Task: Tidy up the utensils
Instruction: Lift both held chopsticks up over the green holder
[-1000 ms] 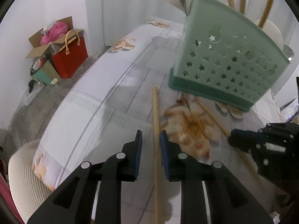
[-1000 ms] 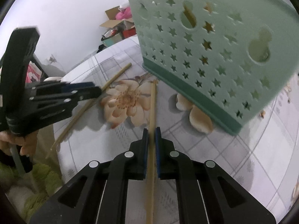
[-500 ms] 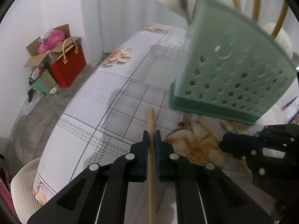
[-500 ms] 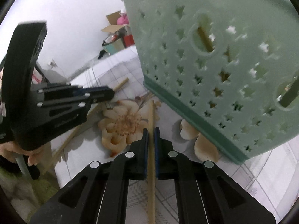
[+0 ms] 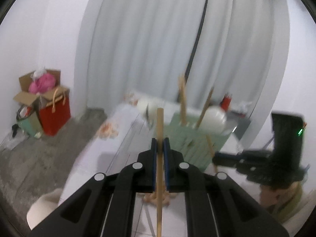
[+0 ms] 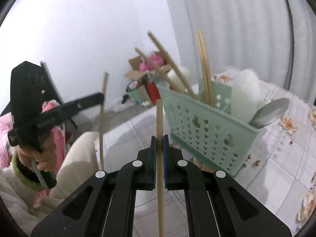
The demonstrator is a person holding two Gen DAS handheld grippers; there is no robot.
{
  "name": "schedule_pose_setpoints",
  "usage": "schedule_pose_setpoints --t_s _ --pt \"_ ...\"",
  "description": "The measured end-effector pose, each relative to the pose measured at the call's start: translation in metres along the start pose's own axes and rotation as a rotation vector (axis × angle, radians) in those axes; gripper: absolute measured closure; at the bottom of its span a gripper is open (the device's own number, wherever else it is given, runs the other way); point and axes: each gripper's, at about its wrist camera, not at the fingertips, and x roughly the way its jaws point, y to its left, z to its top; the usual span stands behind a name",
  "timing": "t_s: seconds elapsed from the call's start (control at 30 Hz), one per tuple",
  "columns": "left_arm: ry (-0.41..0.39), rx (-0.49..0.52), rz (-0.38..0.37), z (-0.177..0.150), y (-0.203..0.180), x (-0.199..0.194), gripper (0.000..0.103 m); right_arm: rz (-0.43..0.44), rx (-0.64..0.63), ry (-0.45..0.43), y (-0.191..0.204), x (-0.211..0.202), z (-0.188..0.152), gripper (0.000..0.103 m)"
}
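My left gripper (image 5: 160, 141) is shut on a wooden chopstick (image 5: 159, 122) that sticks up and forward past the pads, lifted off the table. My right gripper (image 6: 159, 139) is shut on a second wooden chopstick (image 6: 159, 116), also raised. The mint-green perforated utensil basket (image 6: 207, 130) stands on the floral tablecloth ahead and right of the right gripper; it holds several chopsticks, white spoons and a metal spoon (image 6: 270, 112). In the left wrist view the basket (image 5: 189, 138) is blurred, just beyond the held chopstick. The left gripper (image 6: 100, 97) with its chopstick (image 6: 103, 106) shows at left in the right wrist view.
The table (image 6: 280, 158) has a tiled floral cloth. A person's hand (image 6: 37, 154) with a green cuff holds the left tool. On the floor by the wall sit a red bag (image 5: 54, 112) and a cardboard box (image 5: 35, 90). White curtains (image 5: 158, 39) hang behind.
The left jaws closed on their chopstick a second ago. Both grippers have since risen and tilted up, lifting both chopsticks off the cloth; the basket's open top now shows.
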Motion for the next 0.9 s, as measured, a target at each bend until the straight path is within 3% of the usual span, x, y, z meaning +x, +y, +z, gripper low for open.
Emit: schedule_pose_setpoints --t_s 0.17,0.4,0.6,0.9 --pt "-0.116 -0.070 -0.116 0.038 0.000 -0.024 0.097 -0.011 0.032 -0.051 -0.008 -0.029 -0.003 0.099" --pt "-0.232 -0.220 -0.380 0.098 0.002 -0.024 0.097 -0.022 0.059 -0.073 -0.018 -0.031 0.000 0.099" --pt "-0.318 -0.273 -0.424 0.139 -0.005 0.009 0.097 -0.031 0.066 -0.070 -0.019 -0.031 0.004 0.099" --pt "-0.341 -0.263 -0.286 0.147 -0.009 0.086 0.097 -0.061 0.083 -0.069 -0.021 -0.037 0.003 0.099"
